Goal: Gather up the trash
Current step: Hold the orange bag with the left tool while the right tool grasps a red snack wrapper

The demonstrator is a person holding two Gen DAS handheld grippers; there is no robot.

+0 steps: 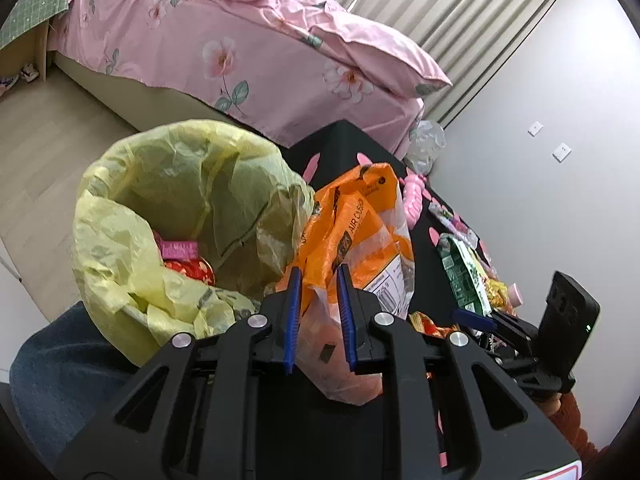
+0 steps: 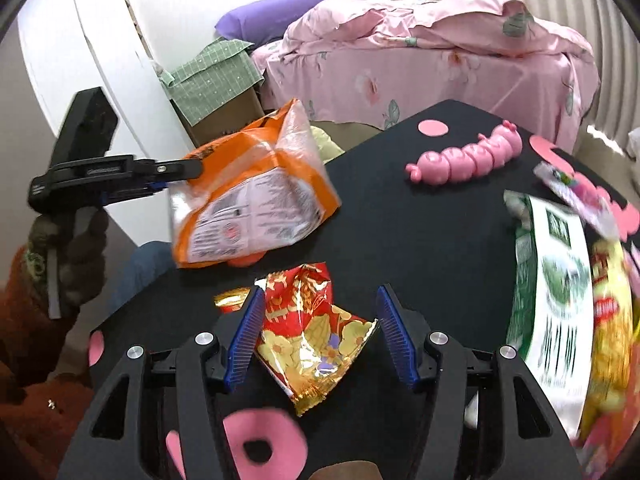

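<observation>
Now left fingers (image 1: 318, 304) pinch the orange bag (image 1: 360, 232) — right fingers (image 2: 320, 332) spread around the foil wrapper (image 2: 316, 340).

green pkg (image 2: 548, 300) blurred | yellow pkg (image 2: 612, 320) cut off (rt edge)

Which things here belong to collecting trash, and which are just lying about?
Belongs to the job: orange bag gripped by left gripper; red-gold wrapper between open right gripper; yellow-lined bin; green packet.

Lying about: pink toy caterpillar; bed.
</observation>
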